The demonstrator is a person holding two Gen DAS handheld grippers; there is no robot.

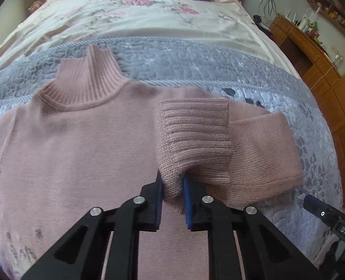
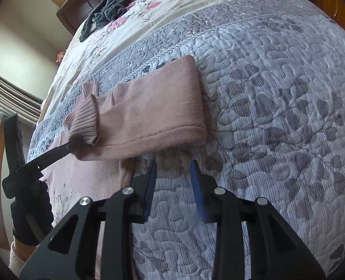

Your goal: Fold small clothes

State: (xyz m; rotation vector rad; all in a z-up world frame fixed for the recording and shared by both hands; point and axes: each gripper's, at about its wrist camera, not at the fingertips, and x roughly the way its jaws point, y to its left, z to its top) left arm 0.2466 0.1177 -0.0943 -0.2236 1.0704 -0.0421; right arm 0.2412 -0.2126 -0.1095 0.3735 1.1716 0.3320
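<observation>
On the quilt (image 1: 195, 60), pink sweater (image 1: 79, 144) flat, collar pointing away, sleeve (image 1: 254, 144) folded inward

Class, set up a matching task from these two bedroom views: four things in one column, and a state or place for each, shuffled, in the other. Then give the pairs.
Things
1. left tool
2. right tool
3. pink sweater
4. dark grey garment

States or places
A. open, holding nothing, over the quilt
B. crumpled at the far end of the bed
C. shut on the ribbed sleeve cuff
D. spread flat, one sleeve folded back

Pairs: 1-C, 2-A, 3-D, 4-B
</observation>
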